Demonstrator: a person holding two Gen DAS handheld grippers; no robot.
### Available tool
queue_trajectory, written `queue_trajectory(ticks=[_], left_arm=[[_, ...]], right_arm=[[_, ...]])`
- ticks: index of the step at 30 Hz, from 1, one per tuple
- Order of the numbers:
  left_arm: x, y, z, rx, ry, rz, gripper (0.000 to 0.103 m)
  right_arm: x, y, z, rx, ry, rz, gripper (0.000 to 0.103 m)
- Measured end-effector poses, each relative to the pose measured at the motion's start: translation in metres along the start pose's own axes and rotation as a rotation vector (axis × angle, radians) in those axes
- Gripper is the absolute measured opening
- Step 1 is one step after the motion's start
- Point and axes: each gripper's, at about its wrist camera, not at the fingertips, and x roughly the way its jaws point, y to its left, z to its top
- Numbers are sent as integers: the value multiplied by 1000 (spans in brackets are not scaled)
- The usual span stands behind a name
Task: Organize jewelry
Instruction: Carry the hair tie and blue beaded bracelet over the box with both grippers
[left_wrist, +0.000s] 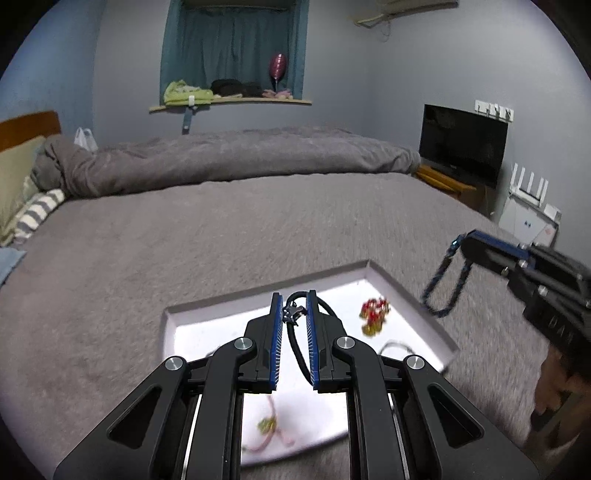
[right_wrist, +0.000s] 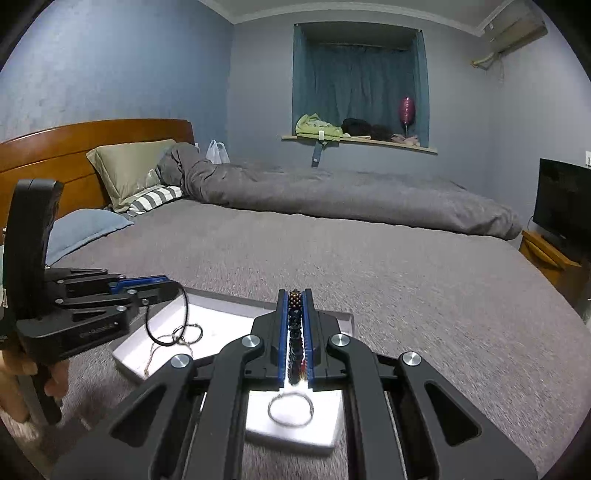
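**Carry both strands clear of the tray without snagging**

Your left claw (left_wrist: 294, 314) pinches the black cord necklace (left_wrist: 301, 350) at centre frame, above the white tray (left_wrist: 406, 295). Your right claw (right_wrist: 294, 295) is pressed onto the dark beaded bracelet (right_wrist: 294, 332). Lift each loop fully clear of the red bead piece (left_wrist: 375, 315) and the silver ring (right_wrist: 290, 410) below before moving sideways.

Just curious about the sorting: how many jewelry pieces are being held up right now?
2: a black cord necklace in the left hand-held gripper, a dark beaded bracelet in the right hand-held gripper.
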Motion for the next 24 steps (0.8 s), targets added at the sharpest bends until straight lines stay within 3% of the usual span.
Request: queue_trajectory(ticks=[6, 13, 24], left_arm=[[40, 12, 10, -51, 54, -15, 13], [80, 18, -7, -57, 145, -19, 13], [94, 27, -18, -80, 199, -21, 13]], right_arm=[[44, -4, 6, 33, 38, 14, 7], [96, -12, -4, 76, 117, 17, 7], [115, -10, -20, 133, 199, 111, 7]])
